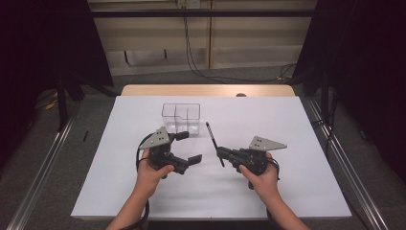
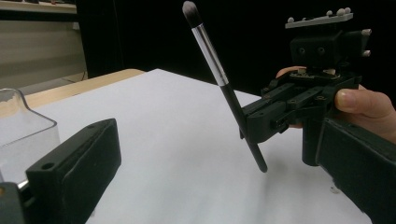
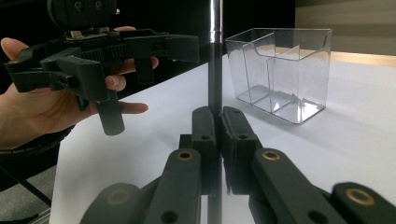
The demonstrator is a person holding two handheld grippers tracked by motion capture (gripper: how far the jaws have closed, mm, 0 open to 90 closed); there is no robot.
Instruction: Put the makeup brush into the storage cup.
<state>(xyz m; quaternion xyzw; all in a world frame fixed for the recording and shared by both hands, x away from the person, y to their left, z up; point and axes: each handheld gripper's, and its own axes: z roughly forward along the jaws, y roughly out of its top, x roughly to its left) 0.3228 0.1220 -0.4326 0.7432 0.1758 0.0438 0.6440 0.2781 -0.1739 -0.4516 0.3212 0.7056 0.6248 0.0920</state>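
A makeup brush (image 1: 212, 141) with a black handle, a silver ferrule and dark bristles is held off the white table. My right gripper (image 1: 220, 153) is shut on its handle, the bristle end pointing up and away. In the right gripper view the jaws (image 3: 215, 122) clamp the handle (image 3: 215, 70). To the left, my left gripper (image 1: 189, 147) stands wide open with nothing in it. The left gripper view shows its own jaws (image 2: 215, 151) apart, and beyond them the brush (image 2: 212, 56) tilted in the right gripper (image 2: 261, 123). A clear divided organizer (image 1: 181, 117) stands behind the left gripper.
The organizer (image 3: 280, 70) has several compartments with nothing in them, and its corner (image 2: 18, 121) shows in the left gripper view. The white table sheet (image 1: 268, 191) ends in a wooden strip (image 1: 206, 90) at the back. Dark curtains and metal rails flank the table.
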